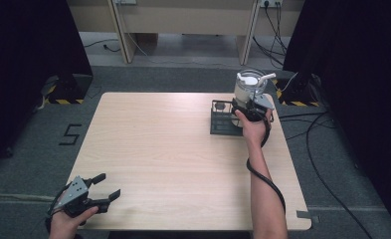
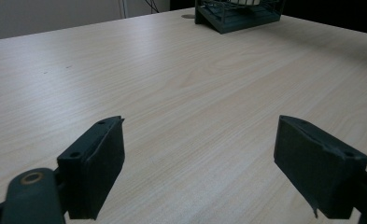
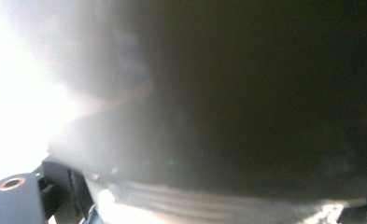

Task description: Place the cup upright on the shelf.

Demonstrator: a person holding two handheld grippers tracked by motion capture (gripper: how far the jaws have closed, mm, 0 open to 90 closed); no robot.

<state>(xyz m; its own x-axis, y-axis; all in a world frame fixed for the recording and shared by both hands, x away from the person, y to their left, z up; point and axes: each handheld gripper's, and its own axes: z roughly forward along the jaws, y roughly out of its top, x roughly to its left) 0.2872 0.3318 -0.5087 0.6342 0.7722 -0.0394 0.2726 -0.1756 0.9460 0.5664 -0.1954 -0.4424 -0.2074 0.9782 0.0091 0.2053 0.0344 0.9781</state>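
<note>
A clear round container [image 1: 249, 87] with a white top and a white stick jutting to the right stands at the right end of a dark wire rack [image 1: 222, 124] near the table's far right. My right gripper [image 1: 251, 106] is pressed against its lower part from the near side and looks shut on it. In the right gripper view the container [image 3: 218, 116] is a close blur between the jaws. My left gripper [image 1: 111, 185] rests open at the table's near left corner, and nothing lies between its jaws [image 2: 200, 158]. The rack [image 2: 237, 16] stands far ahead of it.
The light wooden table [image 1: 173, 149] stretches between the two grippers. A black cable [image 1: 265, 179] trails along the right forearm. Dark curtains, floor cables and yellow-black striped bases surround the table.
</note>
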